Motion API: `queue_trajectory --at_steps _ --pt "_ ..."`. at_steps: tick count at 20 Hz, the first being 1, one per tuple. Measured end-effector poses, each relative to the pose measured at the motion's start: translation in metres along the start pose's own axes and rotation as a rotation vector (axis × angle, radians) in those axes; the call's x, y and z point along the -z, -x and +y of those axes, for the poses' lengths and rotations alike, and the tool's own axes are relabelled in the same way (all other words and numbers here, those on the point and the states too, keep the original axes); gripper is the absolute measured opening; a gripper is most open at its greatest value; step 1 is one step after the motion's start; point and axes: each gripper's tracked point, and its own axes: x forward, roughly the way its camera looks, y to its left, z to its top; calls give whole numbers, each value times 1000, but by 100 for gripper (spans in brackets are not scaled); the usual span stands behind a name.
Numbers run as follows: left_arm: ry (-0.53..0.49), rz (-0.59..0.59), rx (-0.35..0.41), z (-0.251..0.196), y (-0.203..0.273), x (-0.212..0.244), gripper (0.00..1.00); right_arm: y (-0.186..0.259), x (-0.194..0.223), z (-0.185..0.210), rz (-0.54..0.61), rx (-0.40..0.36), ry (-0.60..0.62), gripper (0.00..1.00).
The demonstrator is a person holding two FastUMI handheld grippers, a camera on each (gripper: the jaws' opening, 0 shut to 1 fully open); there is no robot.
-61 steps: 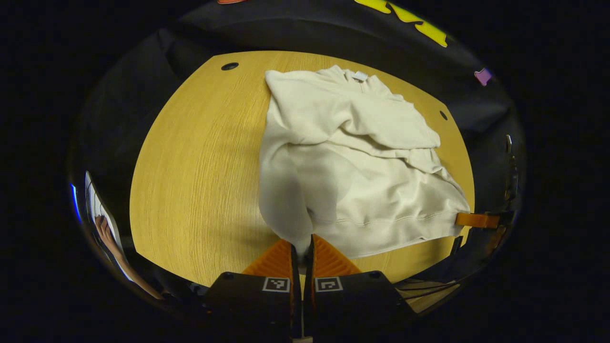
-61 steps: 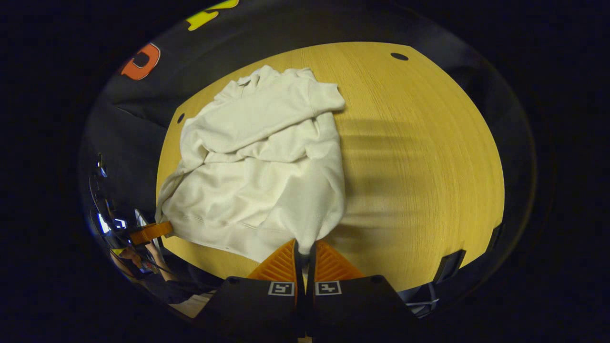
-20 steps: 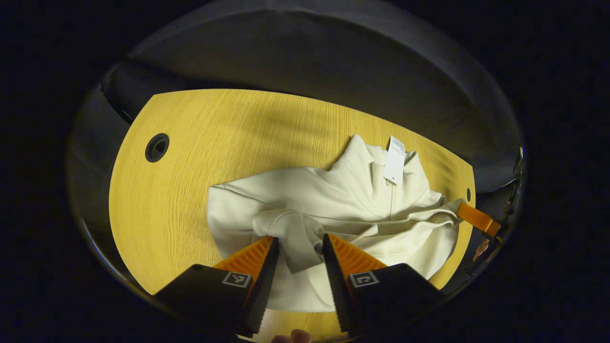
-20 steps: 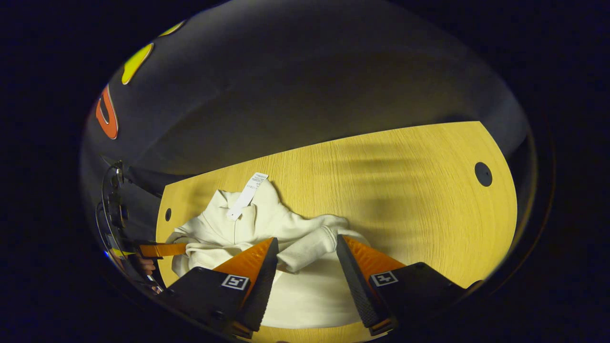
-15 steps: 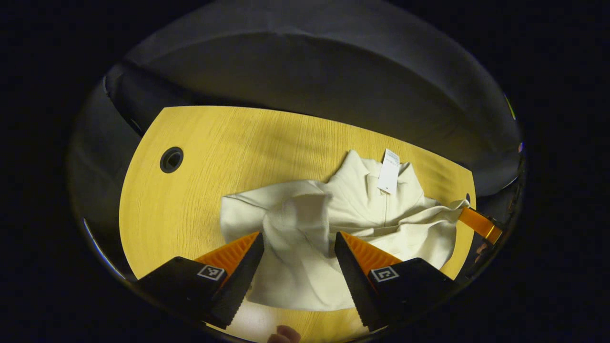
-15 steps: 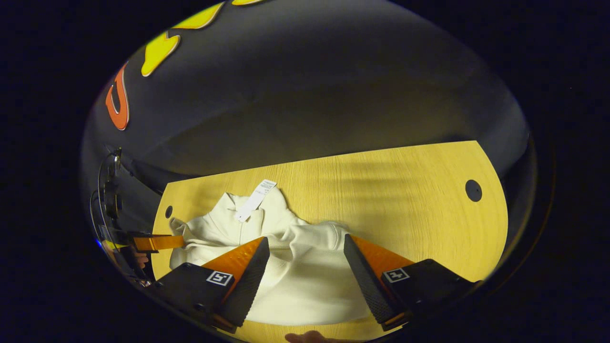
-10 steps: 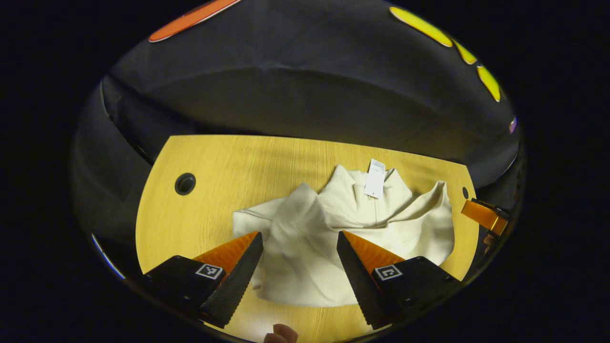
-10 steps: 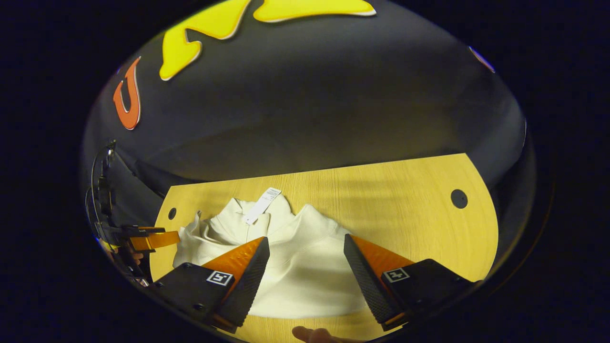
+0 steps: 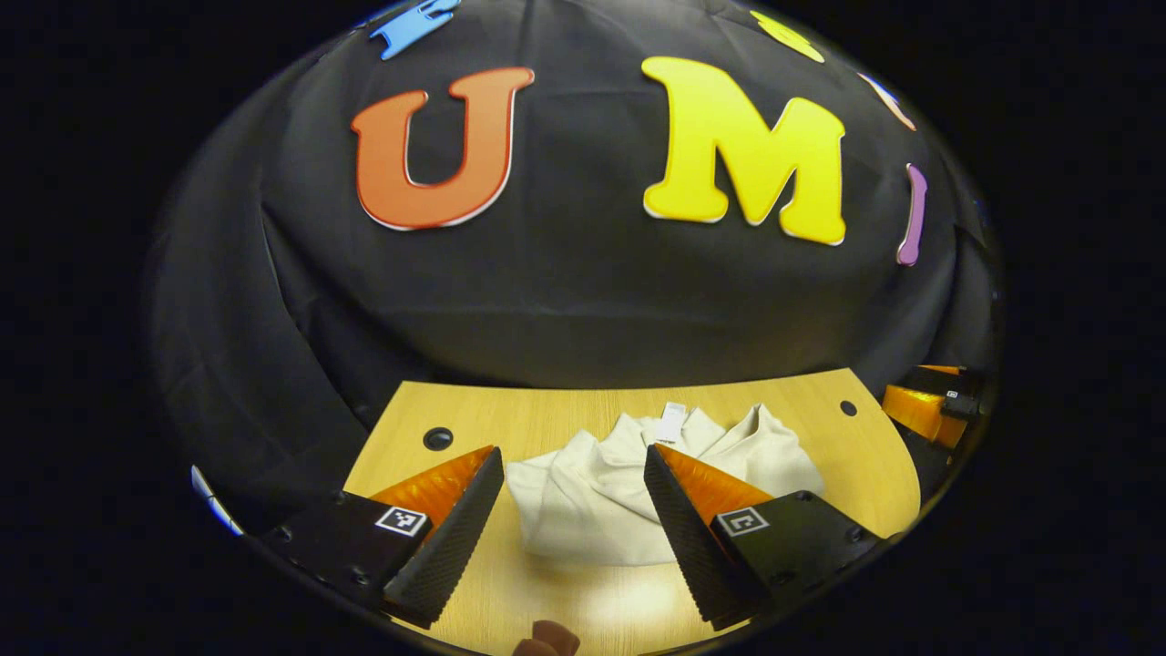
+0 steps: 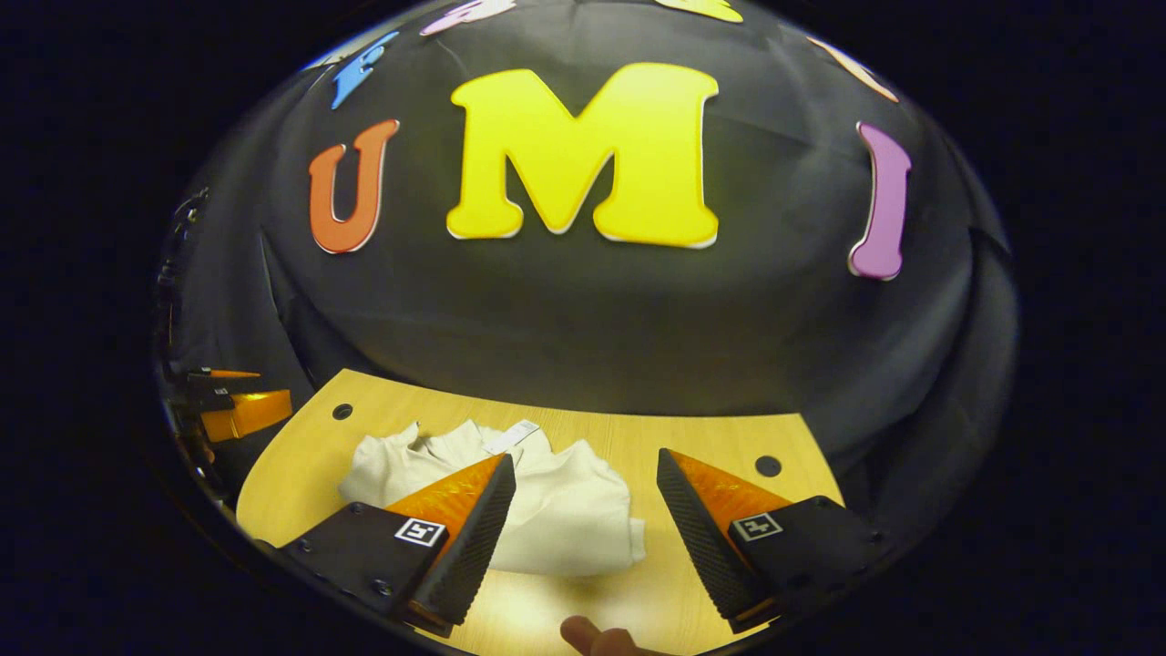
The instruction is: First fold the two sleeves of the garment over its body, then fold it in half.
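The cream sweatshirt [image 9: 592, 501] lies folded in half on the yellow wooden table [image 9: 820, 437], its collar and white tag [image 9: 672, 421] at the far side. In the right gripper view the same sweatshirt [image 10: 565, 515] rests as a compact bundle with its tag [image 10: 510, 437] on top. My left gripper [image 9: 574, 510] is open, raised above and in front of the garment, holding nothing. My right gripper [image 10: 588, 519] is open too, lifted clear of the cloth. The right gripper [image 9: 920, 405] shows at the far right of the left gripper view, the left gripper [image 10: 232, 405] at the far left of the right gripper view.
Round cable holes [image 9: 438, 438] [image 10: 768, 466] pierce the table near its far corners. The black cloth wall rises right behind the table. A fingertip [image 10: 592, 633] shows at the lower edge of the right gripper view, and another fingertip [image 9: 547, 635] in the left gripper view.
Both grippers carried the hem over to the collar, opened and let go. Since then they have pulled back and tilted upward, so the garment looks smaller and lower.
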Motion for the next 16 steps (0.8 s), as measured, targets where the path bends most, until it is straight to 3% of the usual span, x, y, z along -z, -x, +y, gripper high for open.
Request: queue_trajectory --at_steps 7,12,16 --pt "25 -238 -52 7 130 -26 98 149 -34 -6 -204 38 -34 96" --pt "48 -285 -74 20 189 -19 98 220 -30 0 -297 70 -63 94" --pt "48 -345 -111 28 216 -18 100 251 -27 28 -372 55 19 95"
